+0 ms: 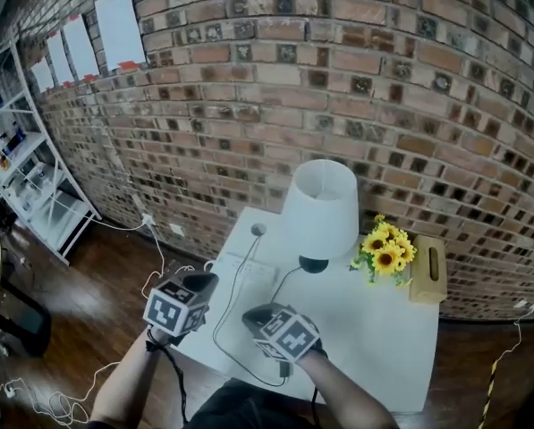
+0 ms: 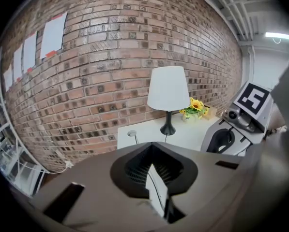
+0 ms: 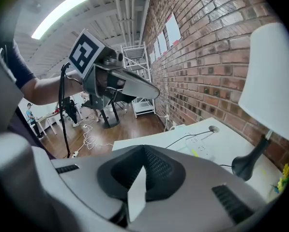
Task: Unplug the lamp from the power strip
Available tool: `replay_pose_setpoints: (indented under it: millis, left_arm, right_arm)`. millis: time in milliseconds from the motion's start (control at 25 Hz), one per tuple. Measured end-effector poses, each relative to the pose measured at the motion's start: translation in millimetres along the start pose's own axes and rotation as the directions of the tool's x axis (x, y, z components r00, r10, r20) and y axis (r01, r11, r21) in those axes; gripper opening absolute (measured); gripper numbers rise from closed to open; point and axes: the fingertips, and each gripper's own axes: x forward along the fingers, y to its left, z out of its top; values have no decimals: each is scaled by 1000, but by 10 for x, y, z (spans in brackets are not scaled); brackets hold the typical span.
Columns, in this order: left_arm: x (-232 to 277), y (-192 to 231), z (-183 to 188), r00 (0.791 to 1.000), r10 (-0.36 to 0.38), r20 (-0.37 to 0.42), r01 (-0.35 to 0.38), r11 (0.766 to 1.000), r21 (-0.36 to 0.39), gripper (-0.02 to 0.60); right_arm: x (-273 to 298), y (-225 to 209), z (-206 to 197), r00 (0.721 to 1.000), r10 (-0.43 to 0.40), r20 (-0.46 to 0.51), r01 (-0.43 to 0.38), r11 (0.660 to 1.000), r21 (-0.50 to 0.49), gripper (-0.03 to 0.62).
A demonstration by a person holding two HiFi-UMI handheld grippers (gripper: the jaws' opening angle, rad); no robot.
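Seen from the head view, the left gripper (image 1: 198, 287) and the right gripper (image 1: 259, 316) hovered side by side above the near edge of a white table (image 1: 383, 347) set against a brick wall (image 1: 338, 79). The lamp (image 1: 319, 211) stood upright toward the back, and the white power strip (image 1: 249, 269) lay flat just to its left, between the lamp and the left gripper. A thin dark cord (image 1: 220, 322) looped across the tabletop near the strip, while sunflowers (image 1: 387, 250) and a wooden box (image 1: 427, 272) sat to the lamp's right. In the left gripper view, that gripper's jaws were pressed together with nothing between them. They pointed toward the lamp, and the gripper's own body hid the strip from its camera. In the right gripper view, the jaws were likewise drawn together and empty. The strip lay ahead on the table, well apart from them, beside the lamp's dark base (image 3: 246, 166), and the left gripper hung in the air above the floor beyond. The plug itself was too small to make out, but with neither gripper touching strip or cord, the task appeared not yet begun. What looked left to do was reaching the strip, steadying it, gripping the plug and pulling it free.
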Motion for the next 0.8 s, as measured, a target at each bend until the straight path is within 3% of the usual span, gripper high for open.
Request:
replay_pose_setpoints:
  millis: [160,360,680,800]
  left_arm:
    - [-406,96,-186,995,103,7,-102,994,-28,11]
    - [-759,110,-288,991,130,38,-124,984,-131,11]
    - [-954,201,-389,980,198,4,-196,975,-101,11]
    - [-1095,297,-516,976,219,4,-216,967,-132,11]
  right_arm:
    - [82,100,52,999,46,30,-46,999,14,-11]
    - [107,237,219,996,70,60,-69,997,-21,-10]
    - [277,528,524,985,158,72,-151,984,-98,-11]
    - [412,668,670,978,195,71,-185,974,-127,-10]
